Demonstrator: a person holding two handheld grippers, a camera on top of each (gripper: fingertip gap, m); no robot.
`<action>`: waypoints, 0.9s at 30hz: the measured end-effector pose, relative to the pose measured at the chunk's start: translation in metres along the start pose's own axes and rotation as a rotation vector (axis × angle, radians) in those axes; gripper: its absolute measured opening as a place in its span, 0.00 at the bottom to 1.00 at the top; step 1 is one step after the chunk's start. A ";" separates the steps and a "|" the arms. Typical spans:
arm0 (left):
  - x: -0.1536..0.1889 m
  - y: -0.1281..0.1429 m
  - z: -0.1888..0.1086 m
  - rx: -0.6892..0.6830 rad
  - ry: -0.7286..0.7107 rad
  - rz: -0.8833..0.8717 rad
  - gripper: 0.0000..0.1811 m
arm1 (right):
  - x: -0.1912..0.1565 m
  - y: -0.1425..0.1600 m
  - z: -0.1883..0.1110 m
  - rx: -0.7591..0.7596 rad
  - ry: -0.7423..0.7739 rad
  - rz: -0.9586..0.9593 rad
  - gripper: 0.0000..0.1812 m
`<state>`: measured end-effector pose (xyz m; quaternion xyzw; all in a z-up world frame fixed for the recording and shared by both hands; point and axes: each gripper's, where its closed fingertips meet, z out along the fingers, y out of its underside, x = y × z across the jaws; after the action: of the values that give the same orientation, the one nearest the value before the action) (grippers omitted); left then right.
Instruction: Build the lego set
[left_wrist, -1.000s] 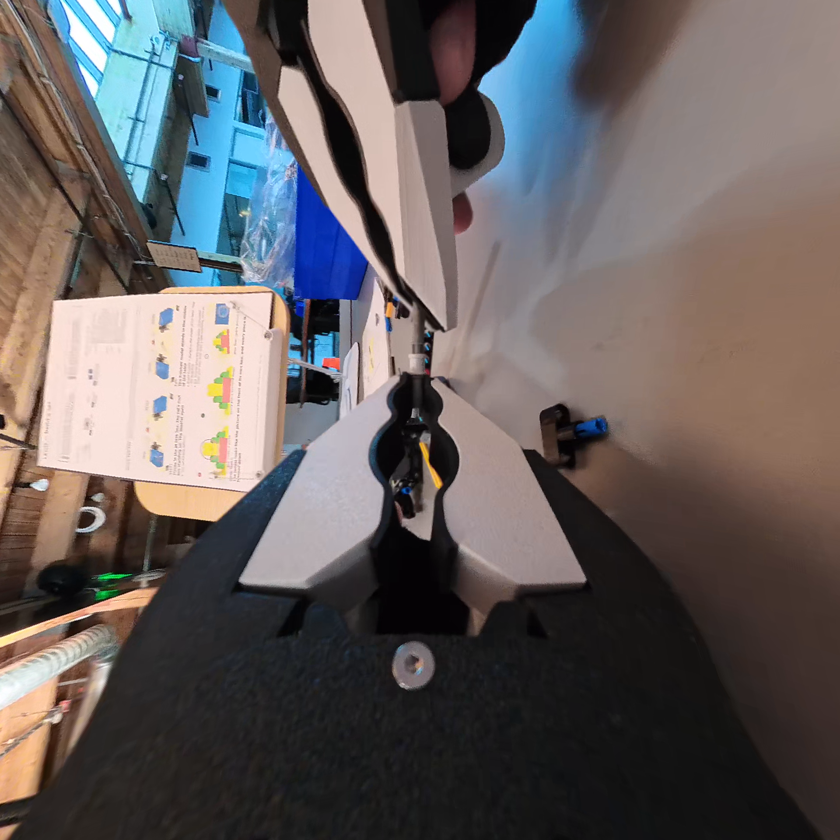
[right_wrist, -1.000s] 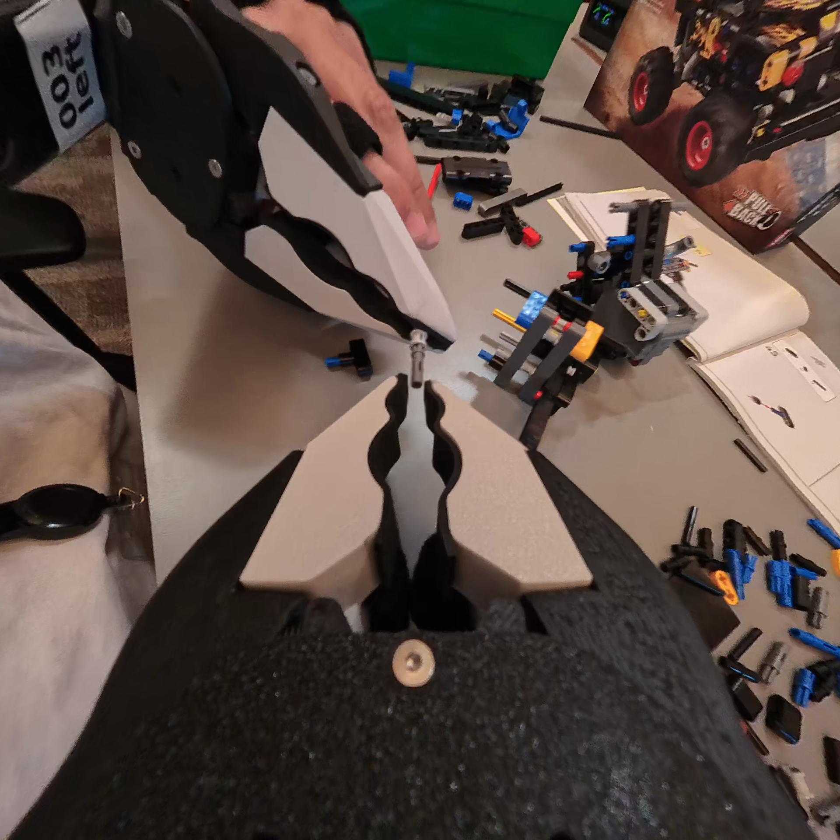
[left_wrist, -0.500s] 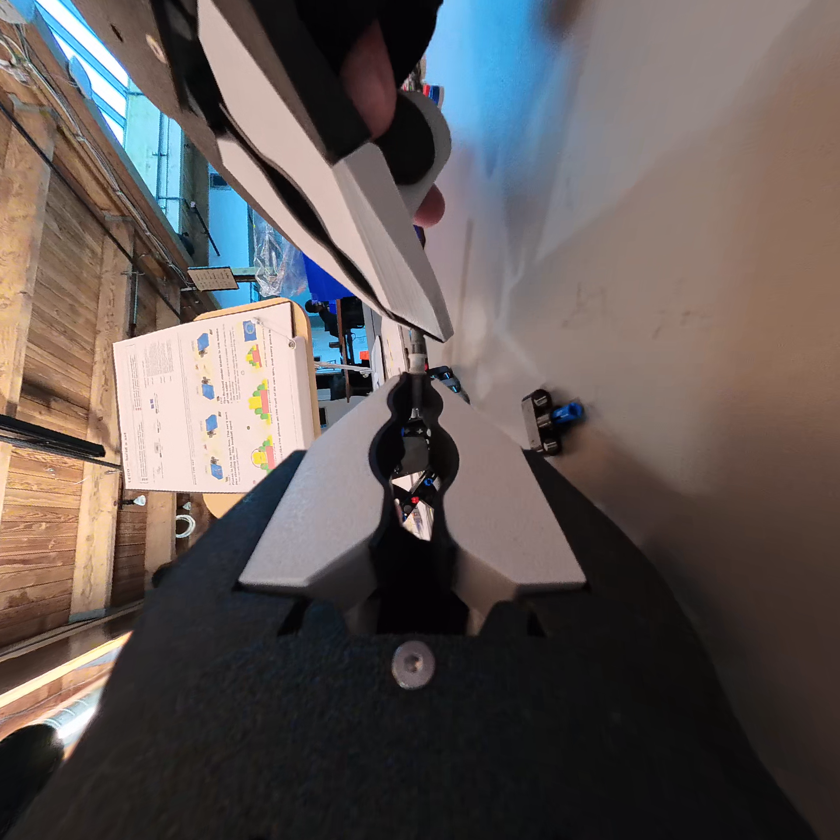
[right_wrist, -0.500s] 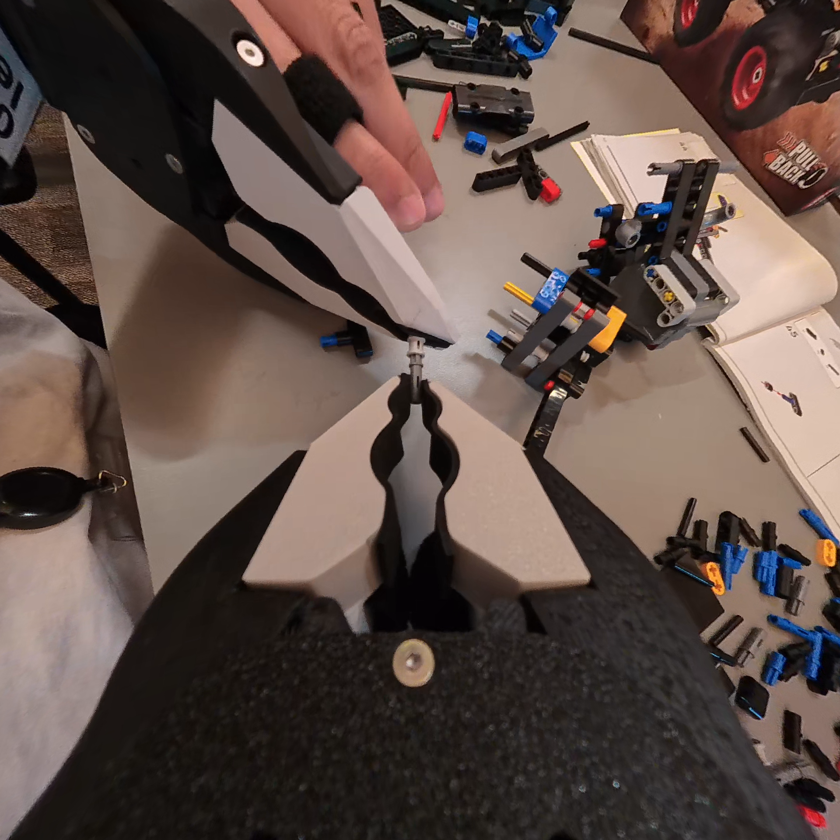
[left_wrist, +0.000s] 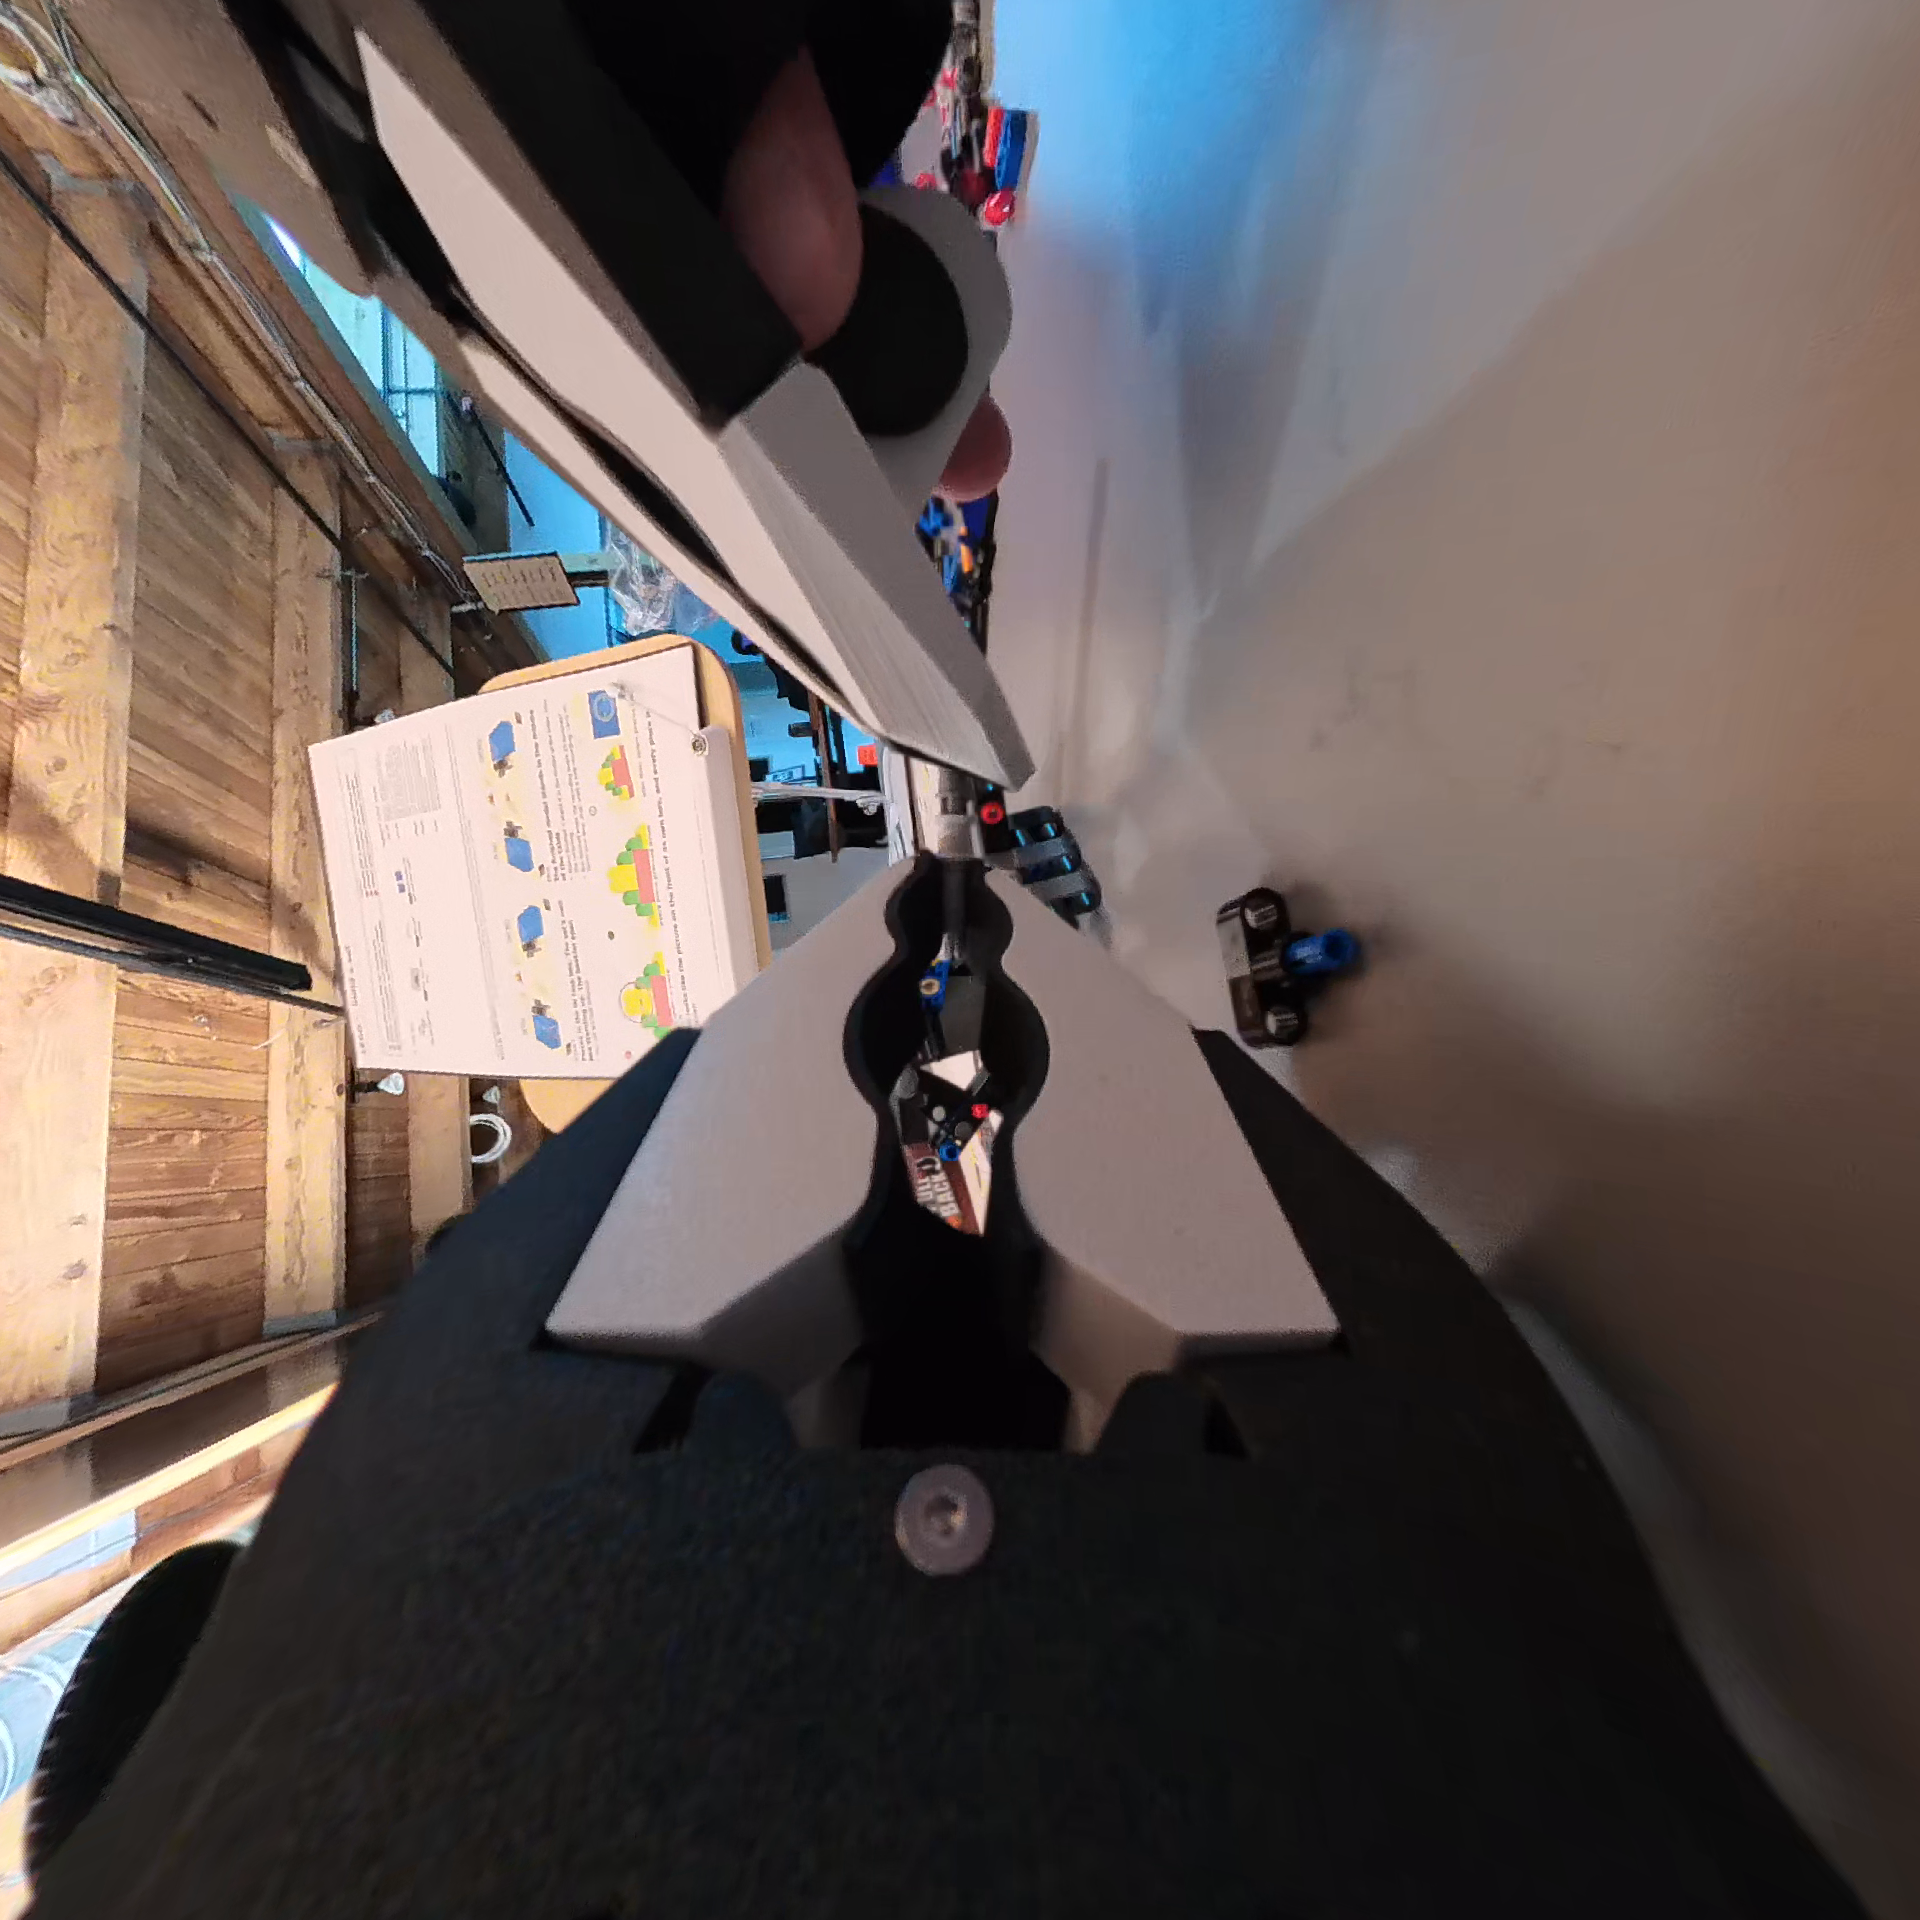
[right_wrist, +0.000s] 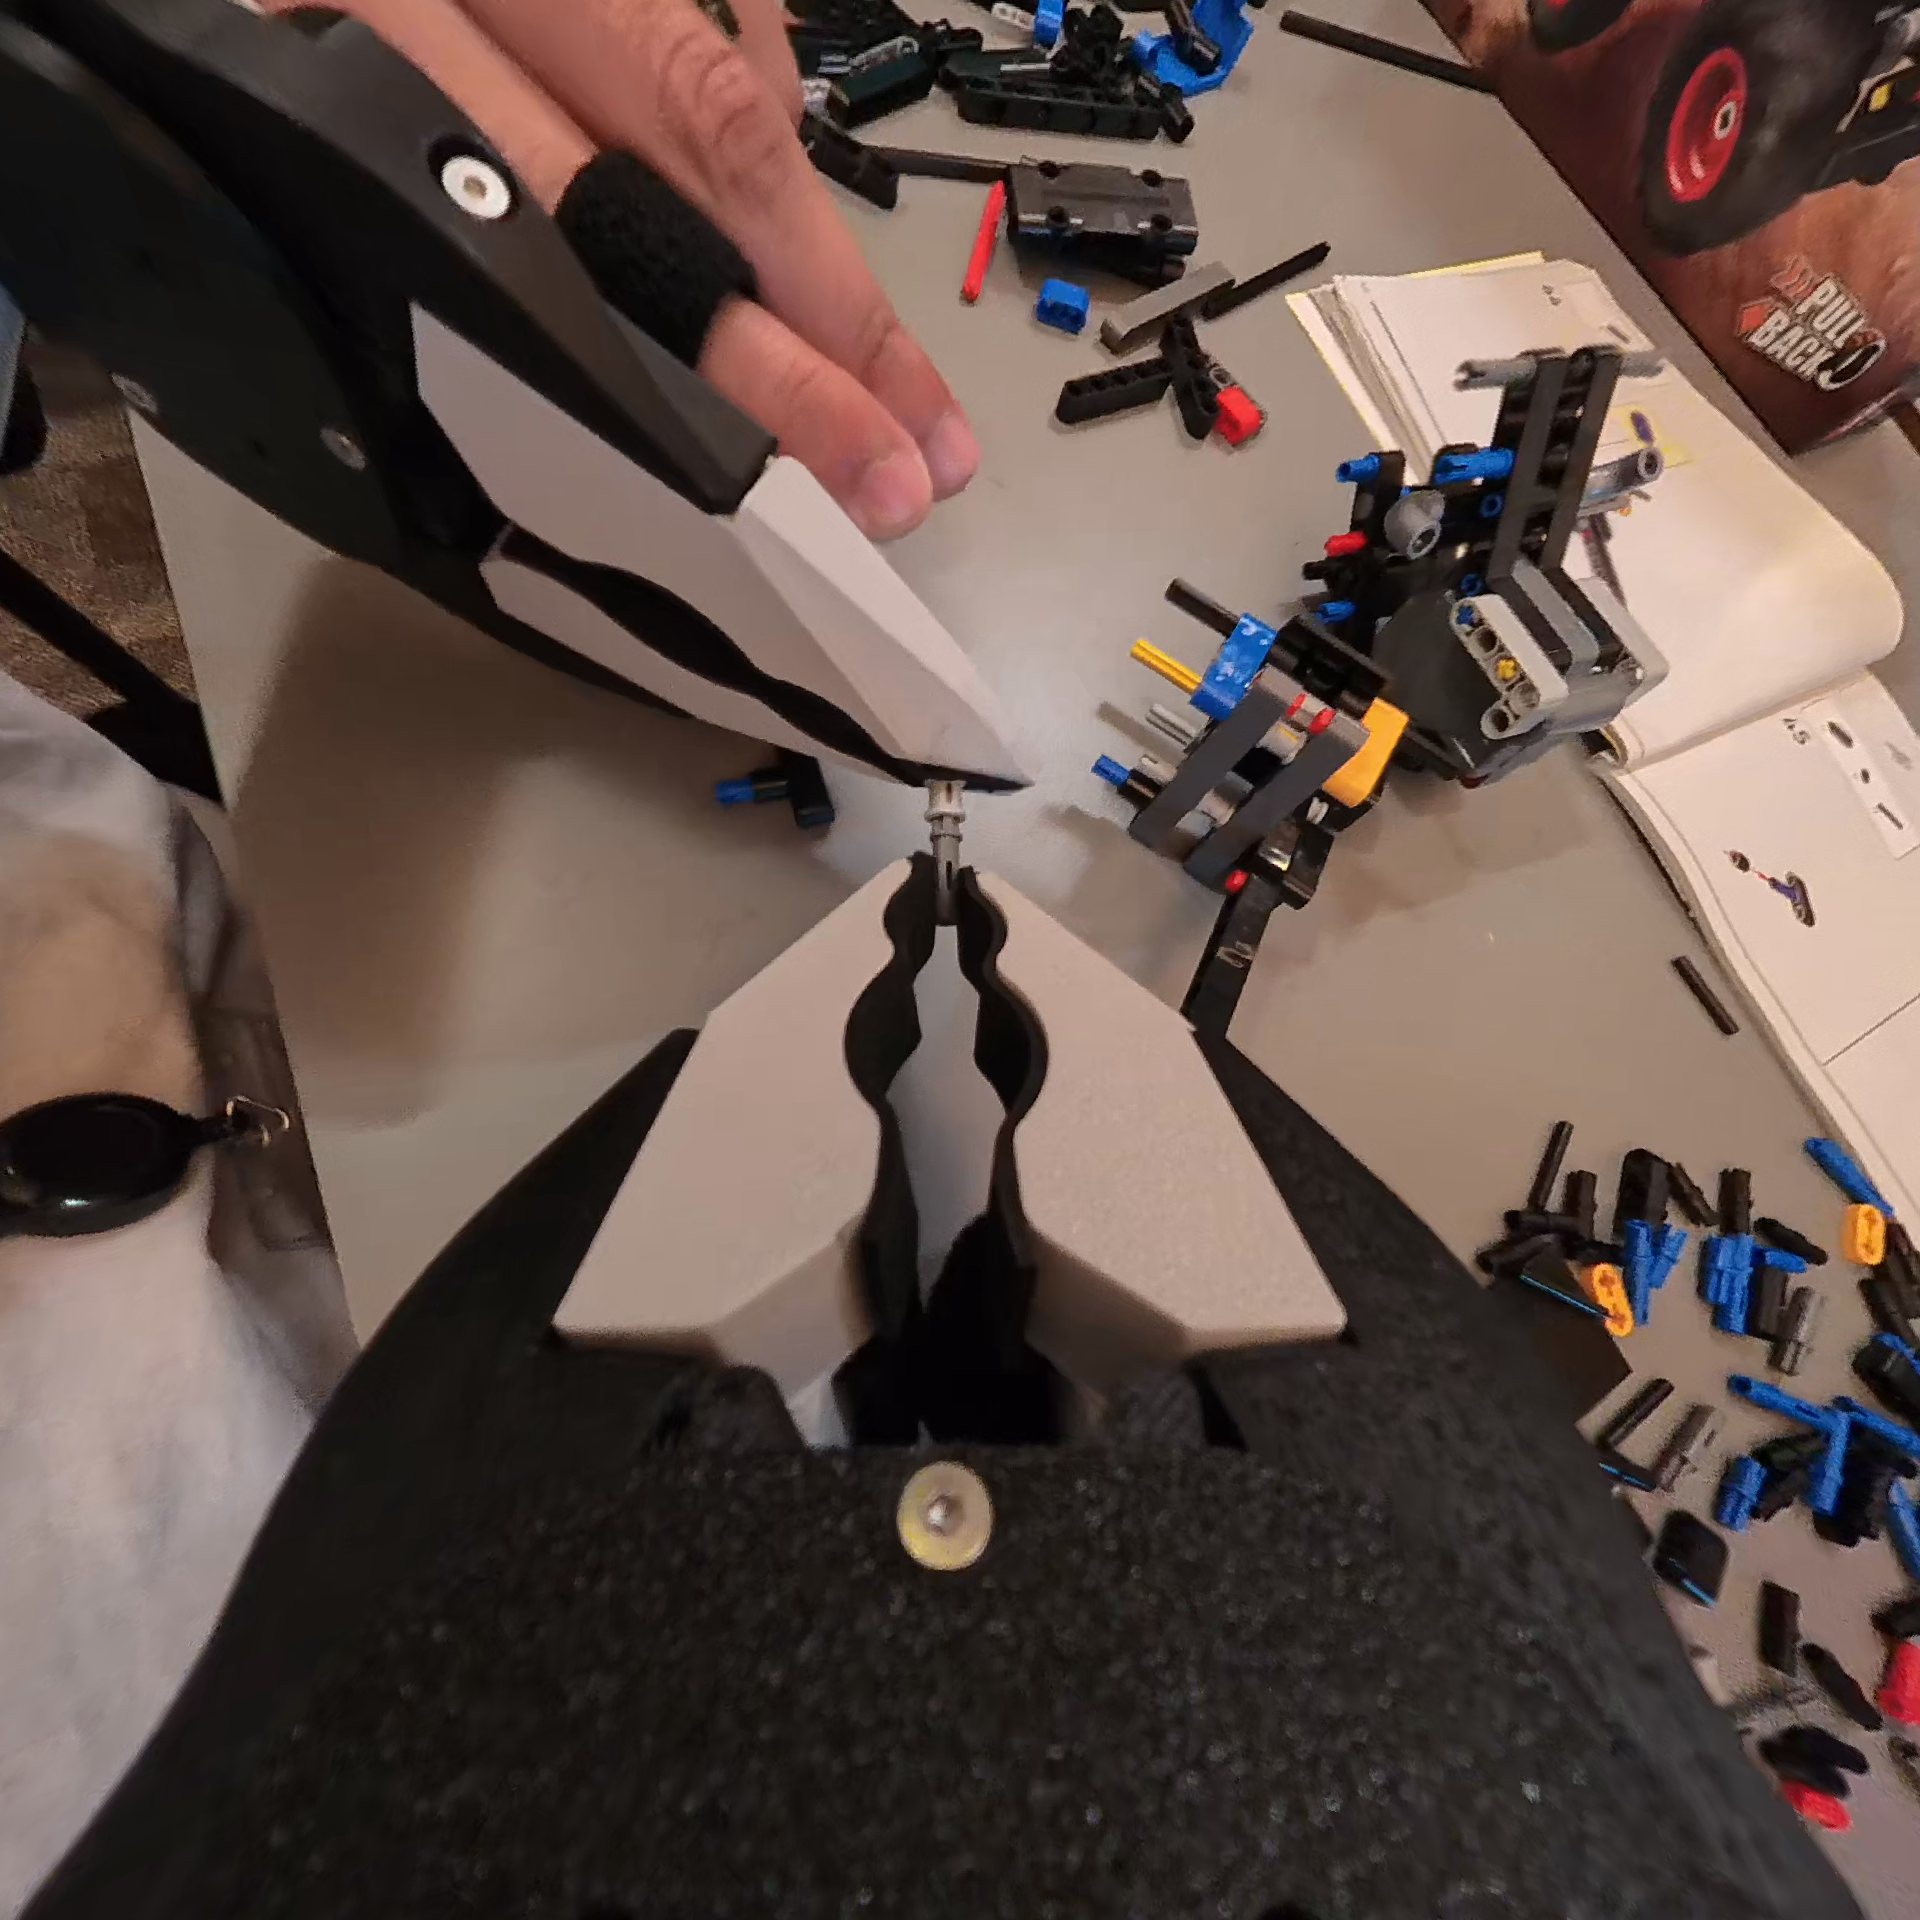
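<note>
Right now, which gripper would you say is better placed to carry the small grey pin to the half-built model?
Probably the right gripper: both grip the pin, but the model lies on its side.

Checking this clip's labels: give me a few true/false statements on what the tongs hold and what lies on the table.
1. Both tongs pinch the small grey plastic pin at opposite ends. True.
2. The right tongs gape wide open. False: shut on the pin.
3. The half-built black and grey model stands on the grey table. True.
4. The left tongs carry a red axle. False: only the grey pin.
</note>
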<state>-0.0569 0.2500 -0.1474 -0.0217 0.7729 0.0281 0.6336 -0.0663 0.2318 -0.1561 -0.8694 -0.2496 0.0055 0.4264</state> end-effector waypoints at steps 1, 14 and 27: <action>-0.001 0.000 0.000 -0.002 -0.001 -0.008 0.01 | 0.000 -0.001 0.000 0.006 0.000 0.005 0.01; 0.000 0.004 0.004 -0.048 -0.022 -0.010 0.01 | 0.003 -0.004 0.005 0.009 0.029 0.107 0.01; -0.022 0.020 0.003 -0.006 -0.015 -0.216 0.01 | 0.037 -0.014 -0.030 0.193 0.148 0.105 0.09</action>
<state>-0.0507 0.2705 -0.1265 -0.1067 0.7612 -0.0379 0.6386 -0.0329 0.2329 -0.1186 -0.8343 -0.1701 -0.0122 0.5243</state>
